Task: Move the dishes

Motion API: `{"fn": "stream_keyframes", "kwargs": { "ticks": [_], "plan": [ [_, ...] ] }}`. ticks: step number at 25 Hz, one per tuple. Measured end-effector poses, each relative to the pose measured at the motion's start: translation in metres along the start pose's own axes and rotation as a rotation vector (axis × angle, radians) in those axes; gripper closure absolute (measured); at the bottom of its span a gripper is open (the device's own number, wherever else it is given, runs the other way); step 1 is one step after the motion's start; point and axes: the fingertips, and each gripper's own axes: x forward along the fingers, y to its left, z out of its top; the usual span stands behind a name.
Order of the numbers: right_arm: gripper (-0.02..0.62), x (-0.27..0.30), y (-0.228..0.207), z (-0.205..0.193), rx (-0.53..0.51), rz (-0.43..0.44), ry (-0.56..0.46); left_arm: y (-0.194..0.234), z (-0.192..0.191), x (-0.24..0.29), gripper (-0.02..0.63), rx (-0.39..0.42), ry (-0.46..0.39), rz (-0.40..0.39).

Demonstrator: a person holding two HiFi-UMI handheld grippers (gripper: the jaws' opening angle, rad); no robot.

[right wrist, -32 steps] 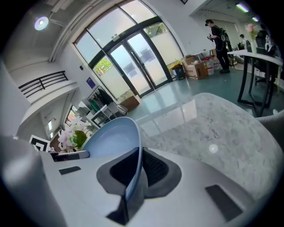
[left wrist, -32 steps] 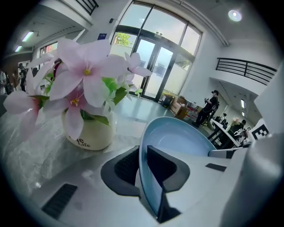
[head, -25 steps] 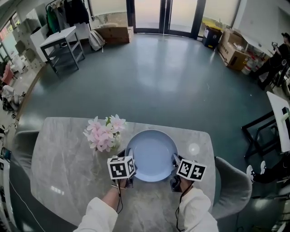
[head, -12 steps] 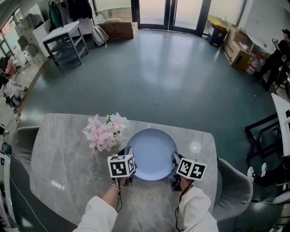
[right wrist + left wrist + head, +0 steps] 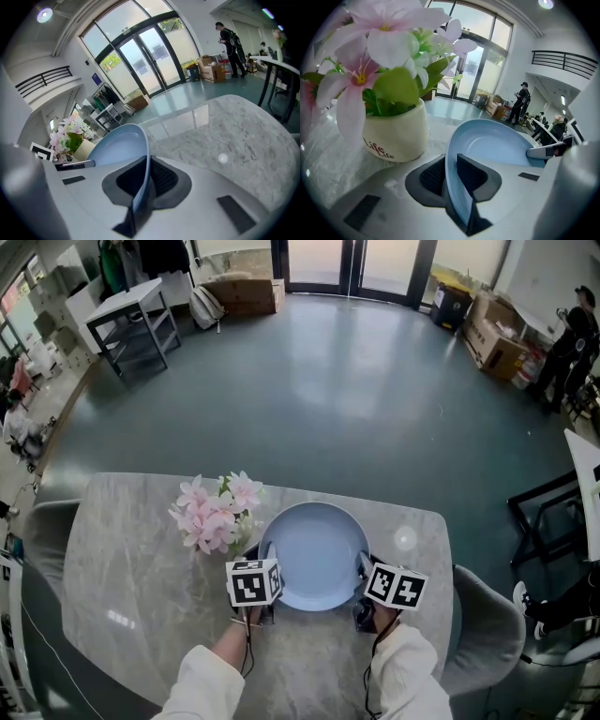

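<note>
The plate (image 5: 314,554), pale blue and empty, is seen lying flat on the table (image 5: 131,587), toward its near edge. The plate is taken at two opposite sides of its rim.

At the plate's left rim the left gripper (image 5: 451,166) is set. Its jaws have just been opening, and the rim is seen running between its two dark pads. The rim lies close against the pad on the plate's inner side, and a gap is shown before the outer pad, so the hold there is loosened.

At the plate's right rim the right gripper (image 5: 147,166) is set. In the right gripper view the rim is seen pinched where the two pads meet, so this gripper is clenched on the plate.

Just beside the plate, to its far left, a cream pot (image 5: 393,133) of pink flowers (image 5: 216,514) is stood upright on the table. Whether pot and plate touch cannot be told.

To the plate's right, past the table's edge, a grey chair (image 5: 487,624) is placed, and another is seen well to the plate's left. Far beyond the plate a grey-green floor (image 5: 319,390) is spread out up to glass doors (image 5: 352,263). Cardboard boxes (image 5: 492,345) and a standing person (image 5: 570,343) are seen to the far right of the plate.
</note>
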Motion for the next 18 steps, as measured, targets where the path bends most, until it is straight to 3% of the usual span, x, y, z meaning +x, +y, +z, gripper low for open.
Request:
{"fn": "stream_keyframes", "kwargs": {
  "ticks": [18],
  "plan": [
    [0.518,0.0049,-0.0027,0.0026,-0.022,-0.052,-0.001,-0.0001,0.0035,0.0042,0.543,0.053,0.009,0.038]
  ]
}}
